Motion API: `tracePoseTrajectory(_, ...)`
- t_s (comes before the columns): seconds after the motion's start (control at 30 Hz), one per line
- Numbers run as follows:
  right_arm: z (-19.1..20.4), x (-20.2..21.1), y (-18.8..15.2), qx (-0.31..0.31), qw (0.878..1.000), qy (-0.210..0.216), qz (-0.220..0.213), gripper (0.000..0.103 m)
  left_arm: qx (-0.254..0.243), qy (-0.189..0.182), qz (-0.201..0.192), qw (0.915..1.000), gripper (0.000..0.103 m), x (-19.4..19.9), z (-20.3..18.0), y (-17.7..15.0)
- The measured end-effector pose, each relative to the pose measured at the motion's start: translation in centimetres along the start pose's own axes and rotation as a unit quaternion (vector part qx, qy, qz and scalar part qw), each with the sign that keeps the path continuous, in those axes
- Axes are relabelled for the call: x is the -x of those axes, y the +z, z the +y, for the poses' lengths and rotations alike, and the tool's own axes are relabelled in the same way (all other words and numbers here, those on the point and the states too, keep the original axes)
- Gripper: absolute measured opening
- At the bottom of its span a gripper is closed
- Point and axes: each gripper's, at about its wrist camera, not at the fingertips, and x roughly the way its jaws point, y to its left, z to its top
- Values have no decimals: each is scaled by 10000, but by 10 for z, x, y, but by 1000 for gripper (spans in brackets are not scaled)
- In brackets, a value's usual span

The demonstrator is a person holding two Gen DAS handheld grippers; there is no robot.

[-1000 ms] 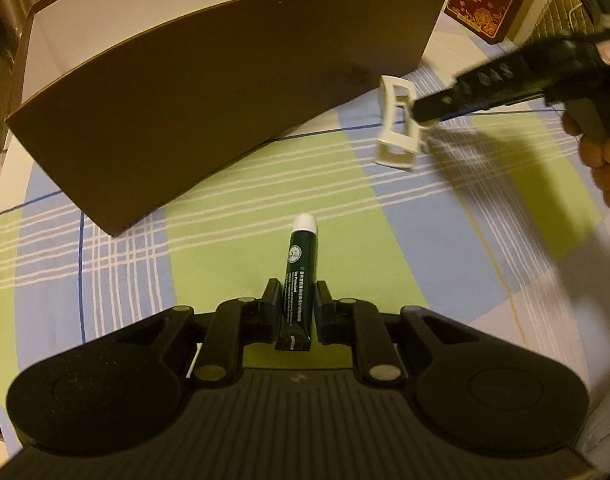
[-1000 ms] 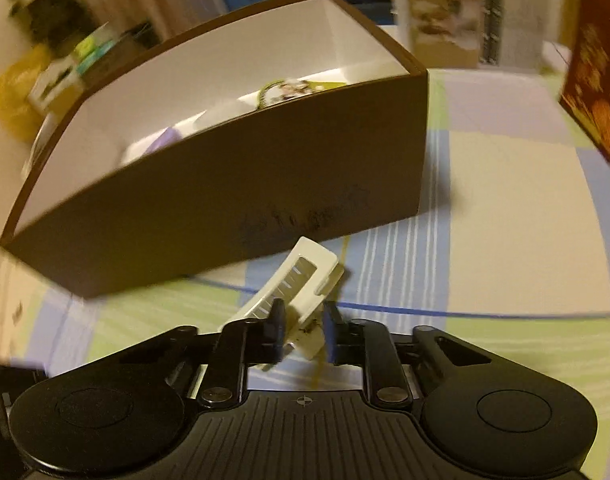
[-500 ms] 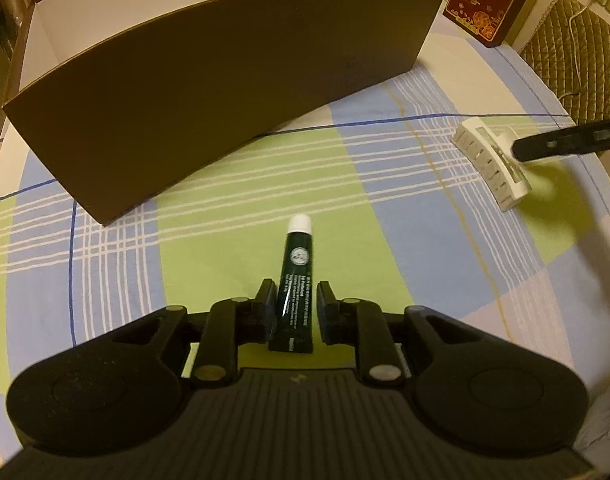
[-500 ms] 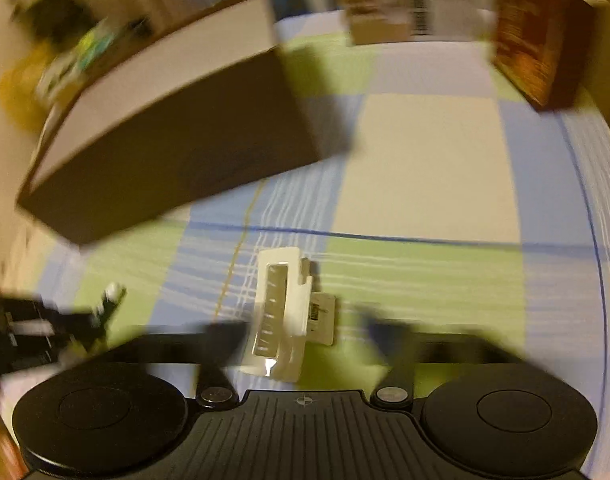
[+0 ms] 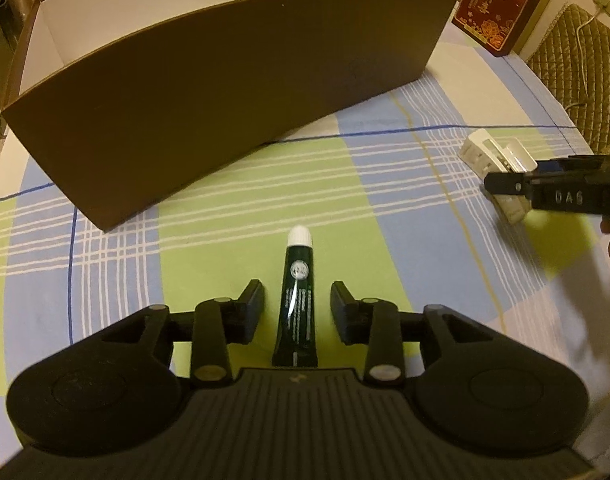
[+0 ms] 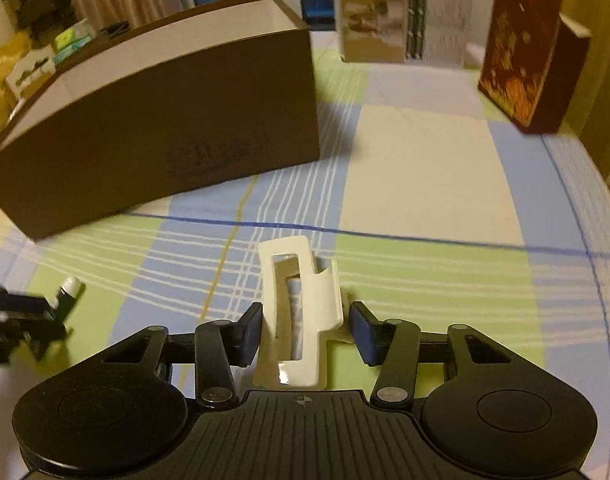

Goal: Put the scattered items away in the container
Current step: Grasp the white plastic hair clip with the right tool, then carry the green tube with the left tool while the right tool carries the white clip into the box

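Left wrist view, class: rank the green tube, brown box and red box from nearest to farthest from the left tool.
1. Green tube: between the left tool's open jaws.
2. Brown box: ahead, left.
3. Red box: far right corner.

Brown box (image 5: 233, 92) – white inside; dark green tube (image 5: 299, 292), white cap; cream clip (image 6: 301, 312); green-blue-cream plaid cloth (image 5: 405, 216)

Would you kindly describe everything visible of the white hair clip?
The white hair clip looks like glossy plastic, with a long slotted body and a curved wing on one side. It lies flat on the checked cloth, pointing away between the open fingers of the right gripper, neither visibly pressing it. It sits outside the brown box.
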Motion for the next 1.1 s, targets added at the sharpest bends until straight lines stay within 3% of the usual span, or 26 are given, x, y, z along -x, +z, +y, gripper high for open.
tracePoseTrajectory(0.23,1,2,-6,246,9997,6,-16,47,-93,131,-22,9999,28,-4,-5,4)
tracePoseTrajectory(0.3,1,3,-8,265,9996,15,-34,47,-207,171,-39,9996,14,-5,-10,4)
tracePoseTrajectory(0.53,1,9,-12,422,9991,77,-8,46,-199,82,-75,9997,13,-3,-17,2)
tracePoseTrajectory(0.73,-4,21,-8,307,9985,428,172,43,-191,10,-261,9995,13,17,-20,3)
tracePoseTrajectory(1.1,6,49,19,359,9963,780,101,43,-123,94,-668,9976,13,60,-17,8)
